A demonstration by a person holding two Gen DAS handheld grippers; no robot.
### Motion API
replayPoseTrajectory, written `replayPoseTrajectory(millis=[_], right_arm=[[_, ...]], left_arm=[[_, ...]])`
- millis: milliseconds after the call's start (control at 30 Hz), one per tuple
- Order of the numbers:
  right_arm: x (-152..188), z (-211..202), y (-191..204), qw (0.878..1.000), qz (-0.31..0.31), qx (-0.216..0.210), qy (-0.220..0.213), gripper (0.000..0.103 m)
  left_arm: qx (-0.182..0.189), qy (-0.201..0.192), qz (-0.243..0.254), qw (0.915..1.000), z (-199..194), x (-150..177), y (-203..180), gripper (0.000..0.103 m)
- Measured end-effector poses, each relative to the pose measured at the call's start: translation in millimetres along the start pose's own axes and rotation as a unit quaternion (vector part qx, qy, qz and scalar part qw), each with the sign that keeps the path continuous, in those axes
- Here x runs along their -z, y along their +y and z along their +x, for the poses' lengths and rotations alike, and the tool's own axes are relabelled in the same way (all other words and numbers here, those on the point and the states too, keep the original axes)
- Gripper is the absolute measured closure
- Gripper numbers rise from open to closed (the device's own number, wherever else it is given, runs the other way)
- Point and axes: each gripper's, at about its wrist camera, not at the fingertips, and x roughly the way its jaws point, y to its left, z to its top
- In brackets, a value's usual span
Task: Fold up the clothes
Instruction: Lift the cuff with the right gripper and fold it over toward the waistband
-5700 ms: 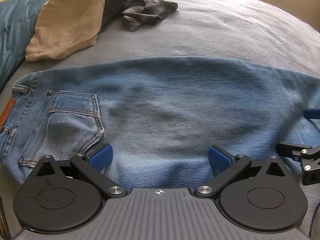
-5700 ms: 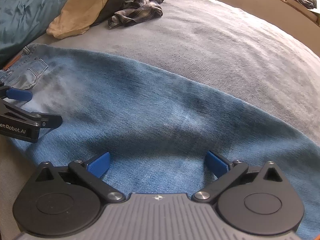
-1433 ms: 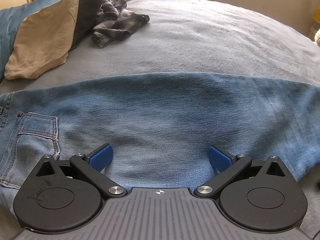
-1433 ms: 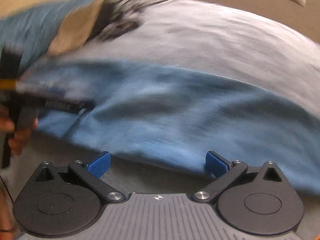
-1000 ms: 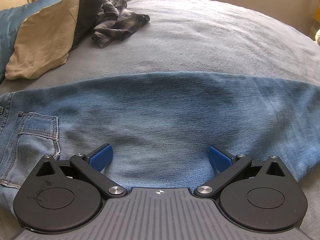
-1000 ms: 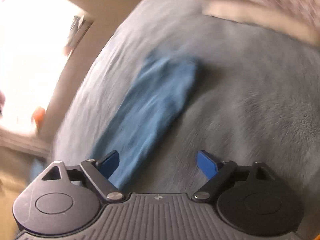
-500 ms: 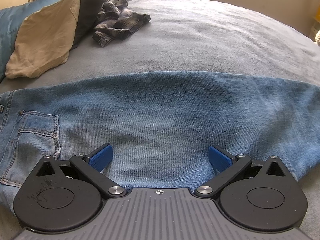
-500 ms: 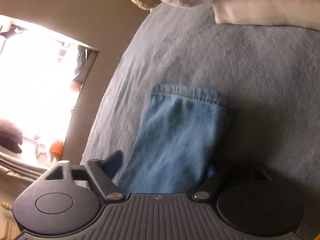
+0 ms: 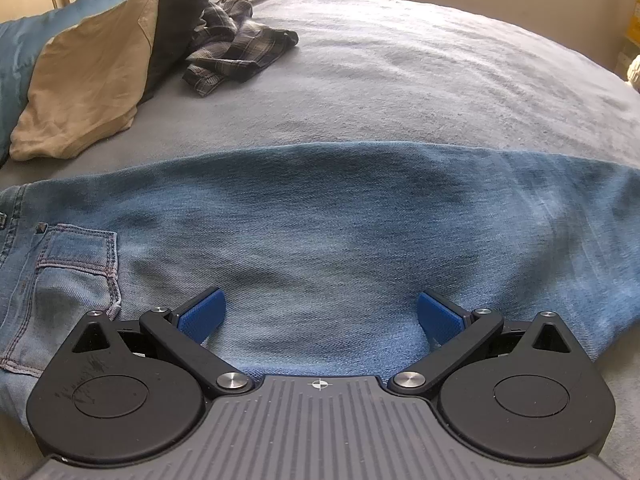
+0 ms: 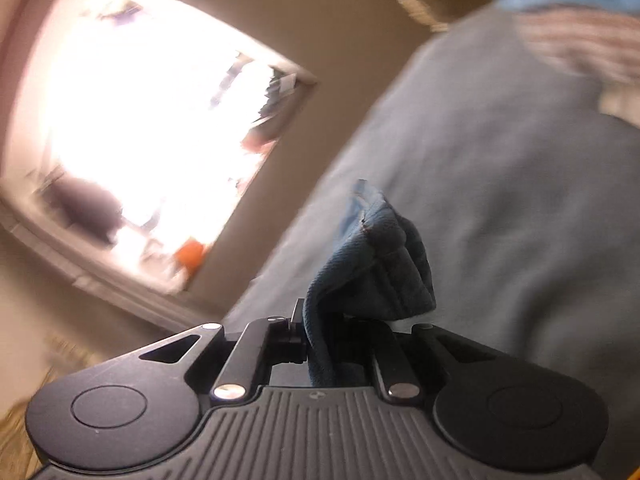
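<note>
A pair of faded blue denim jeans (image 9: 320,216) lies stretched flat across a grey fleece-covered bed (image 9: 400,80), its stitched back pocket (image 9: 76,264) at the left of the left wrist view. We hold the left gripper (image 9: 320,316) low over the middle of the leg, its two blue-padded fingers (image 9: 200,314) spread wide and closed on nothing, the denim lying under and between them. Whether the pads touch the cloth, we cannot tell.

At the far end we have the right gripper (image 10: 324,344) closing its jaws on the hem end of the jeans (image 10: 372,264); the black fingers stand almost together with a bunched fold of denim pinched between them, and the hem rises crumpled above the gripper, off the grey cover. That view is blurred and tilted, with a bright, washed-out opening (image 10: 140,120) in a beige wall behind.

At the head of the bed lie a tan cushion (image 9: 88,84), a teal blue pillow (image 9: 16,64) behind it, a dark charcoal cloth (image 9: 172,28) and a crumpled grey plaid shirt (image 9: 236,52), all well apart from the jeans.
</note>
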Motion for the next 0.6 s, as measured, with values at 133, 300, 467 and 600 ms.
replayPoseTrajectory(millis=[133,300,467,600], right_arm=[[16,23,64,0.995,-0.039,-0.071,0.051,0.094],[48,54,142,0.976,-0.079,-0.154,0.131,0.094],[77,86,218,0.945,-0.106,-0.227,0.211,0.095],[98,96,270,0.918,-0.126,-0.271,0.260,0.094]], left_arm=[[0.000,-0.004,0.001,1.0000,-1,1,0,0.000],[0.000,-0.007,0.004,1.0000,-2,2,-1,0.000],[0.001,-0.015,0.007,0.9999,-3,5,-2,0.000],[0.002,-0.026,0.013,0.9996,-4,8,-3,0.000]])
